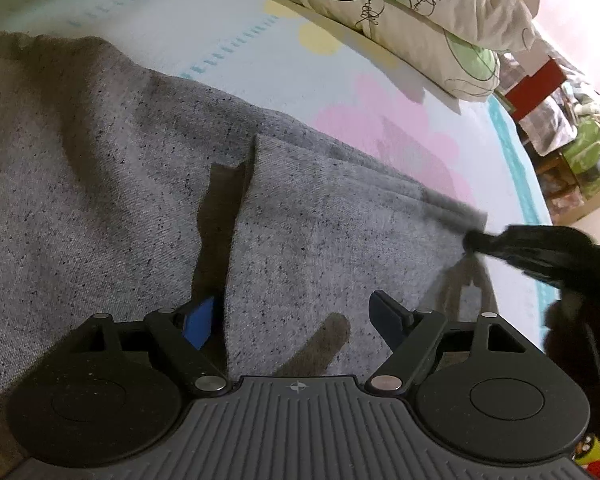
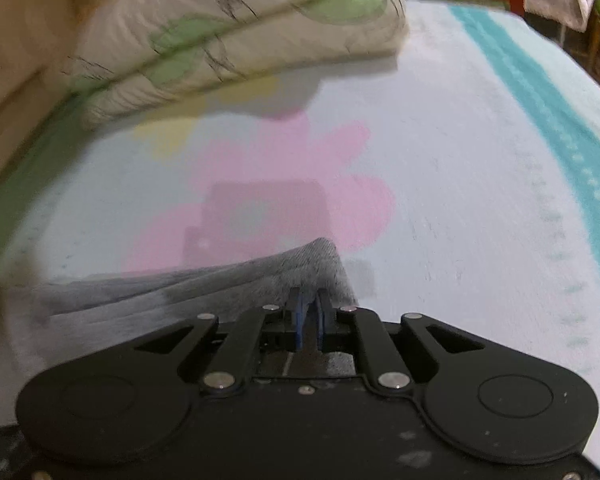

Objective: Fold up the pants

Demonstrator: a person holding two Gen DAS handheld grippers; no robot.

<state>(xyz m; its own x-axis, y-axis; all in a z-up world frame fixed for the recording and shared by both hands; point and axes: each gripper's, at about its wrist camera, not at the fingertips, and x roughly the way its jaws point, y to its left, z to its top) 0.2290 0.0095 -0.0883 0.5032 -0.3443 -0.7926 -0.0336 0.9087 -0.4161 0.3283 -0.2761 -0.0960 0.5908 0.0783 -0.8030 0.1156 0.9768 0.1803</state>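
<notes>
Over pants (image 2: 204, 284): R tool (image 2: 309, 312) clamped, tilted.

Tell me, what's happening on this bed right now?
A person is folding grey pants on a flowered bedsheet with two handheld grippers. The right gripper is shut on a corner of the fabric. The left gripper is open, its jaws either side of a folded edge, not pinching it. A folded quilt lies behind.

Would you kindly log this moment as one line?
task: fold pants | left gripper: open over pants | right gripper: shut on pants corner | surface: bed sheet
</notes>
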